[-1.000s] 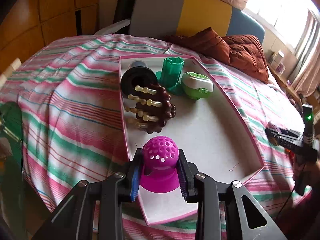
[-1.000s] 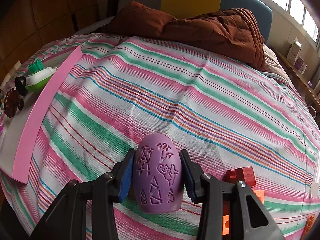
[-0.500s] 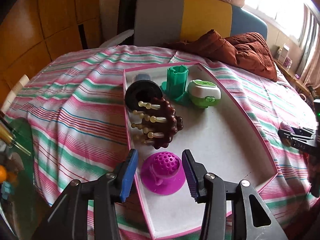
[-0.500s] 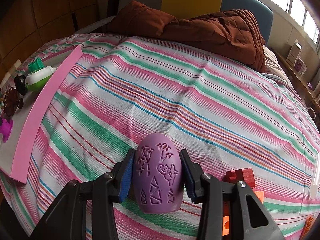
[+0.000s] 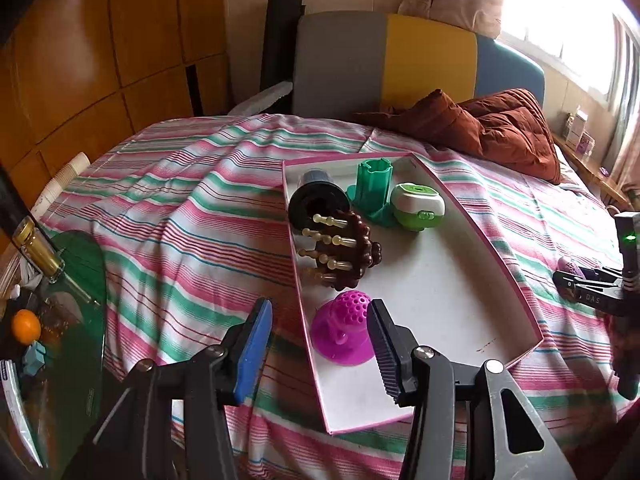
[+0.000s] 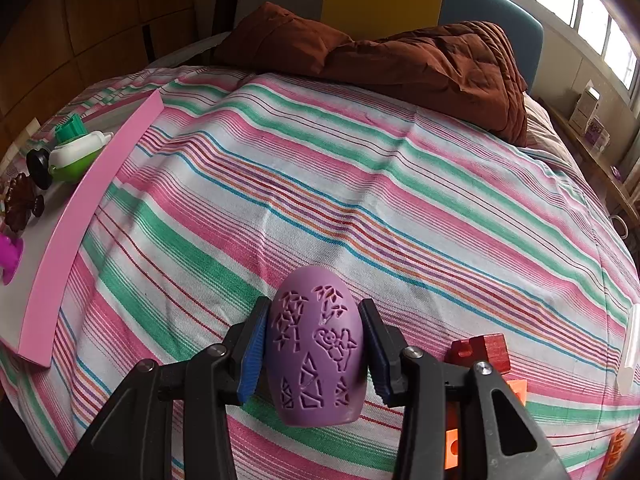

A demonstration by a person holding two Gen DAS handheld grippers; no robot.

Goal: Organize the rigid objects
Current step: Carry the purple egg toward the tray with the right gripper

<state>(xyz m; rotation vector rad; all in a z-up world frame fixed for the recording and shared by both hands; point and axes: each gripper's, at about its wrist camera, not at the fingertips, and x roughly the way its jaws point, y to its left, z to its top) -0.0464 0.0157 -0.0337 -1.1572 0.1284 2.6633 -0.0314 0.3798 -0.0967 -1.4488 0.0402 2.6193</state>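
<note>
A pink-rimmed white tray (image 5: 460, 280) lies on the striped bedspread. In it stand a magenta perforated dome toy (image 5: 344, 330), a brown beaded piece with pale pegs (image 5: 344, 252), a black cylinder (image 5: 318, 204), a green holder (image 5: 374, 190) and a green-and-white case (image 5: 418, 202). My left gripper (image 5: 320, 344) hovers over the tray's near corner, its jaws opening, the magenta toy between them but untouched. My right gripper (image 6: 314, 354) is shut on a lilac engraved egg (image 6: 316, 356) resting on the bedspread, to the right of the tray (image 6: 80, 216).
A brown quilt (image 6: 400, 56) is bunched at the head of the bed. Red (image 6: 486, 352) and orange (image 6: 514, 390) blocks lie right behind the right gripper. A glass table with a bottle (image 5: 38, 250) and an orange (image 5: 25, 326) stands left of the bed.
The left gripper has let go of the magenta toy, opened and drawn back and up from the tray. The toy stays standing in the tray. The right gripper and the egg have not moved.
</note>
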